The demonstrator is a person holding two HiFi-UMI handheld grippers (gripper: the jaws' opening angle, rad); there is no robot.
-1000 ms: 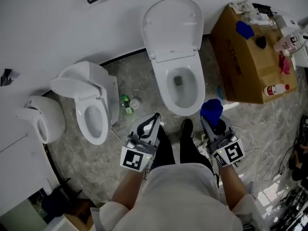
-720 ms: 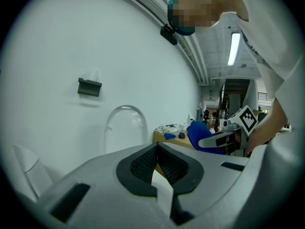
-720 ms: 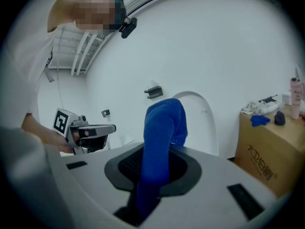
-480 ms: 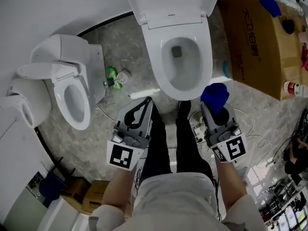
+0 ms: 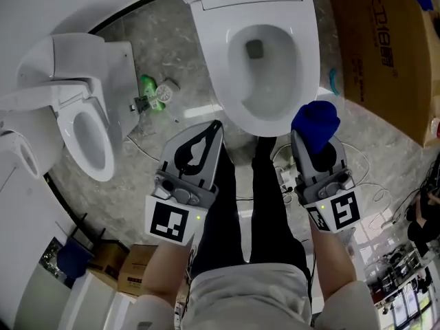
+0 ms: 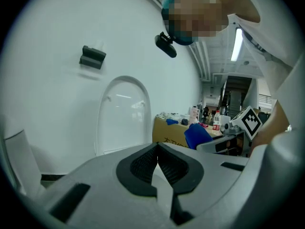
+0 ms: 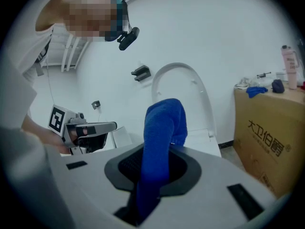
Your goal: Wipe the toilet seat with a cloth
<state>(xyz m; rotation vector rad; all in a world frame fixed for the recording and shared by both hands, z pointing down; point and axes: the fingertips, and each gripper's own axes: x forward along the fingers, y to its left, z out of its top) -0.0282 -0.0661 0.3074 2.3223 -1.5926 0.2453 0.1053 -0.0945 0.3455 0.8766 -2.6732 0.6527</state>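
Right claw (image 5: 313, 145) clamps blue cloth (image 5: 316, 121) near toilet seat (image 5: 210, 71) and cardboard box (image 5: 385, 53); left claw (image 5: 214, 128) clenched empty.

This is no home bathroom; it looks like a mock-up in a lab or showroom. One large toilet (image 5: 206, 60), a smaller toilet (image 5: 65, 126) and a third toilet (image 5: 17, 157) share one marbled floor (image 5: 172, 47). A cardboard box (image 5: 385, 60) stands just beside the large one, and strip lights (image 6: 237, 44) line an open hall ceiling.
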